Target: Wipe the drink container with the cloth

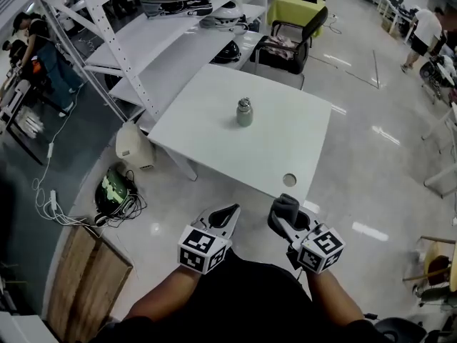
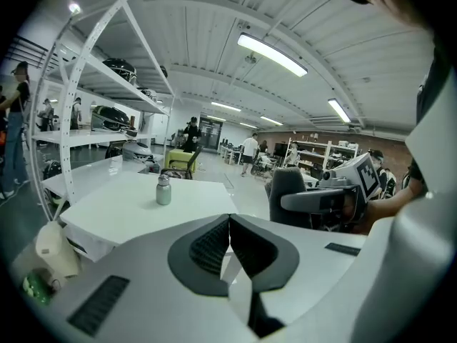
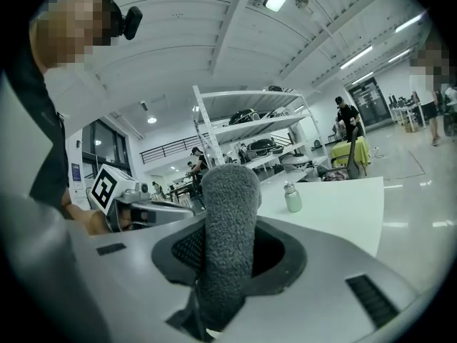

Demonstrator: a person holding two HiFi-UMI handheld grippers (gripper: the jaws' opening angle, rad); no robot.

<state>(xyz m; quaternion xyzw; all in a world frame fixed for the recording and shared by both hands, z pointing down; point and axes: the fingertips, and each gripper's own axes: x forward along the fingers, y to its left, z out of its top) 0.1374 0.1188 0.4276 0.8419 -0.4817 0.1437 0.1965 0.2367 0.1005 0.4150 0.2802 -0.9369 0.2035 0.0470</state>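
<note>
Drink container (image 1: 245, 112) stands upright near the middle of the white table (image 1: 285, 148), alone and well apart from both grippers. Grey cloth (image 3: 227, 227) sticks up, pinched between the jaws of the right gripper (image 1: 287, 224), held off the table's near edge. Left gripper (image 1: 227, 214) hangs just beside it, its jaws pressed together on nothing.
</note>
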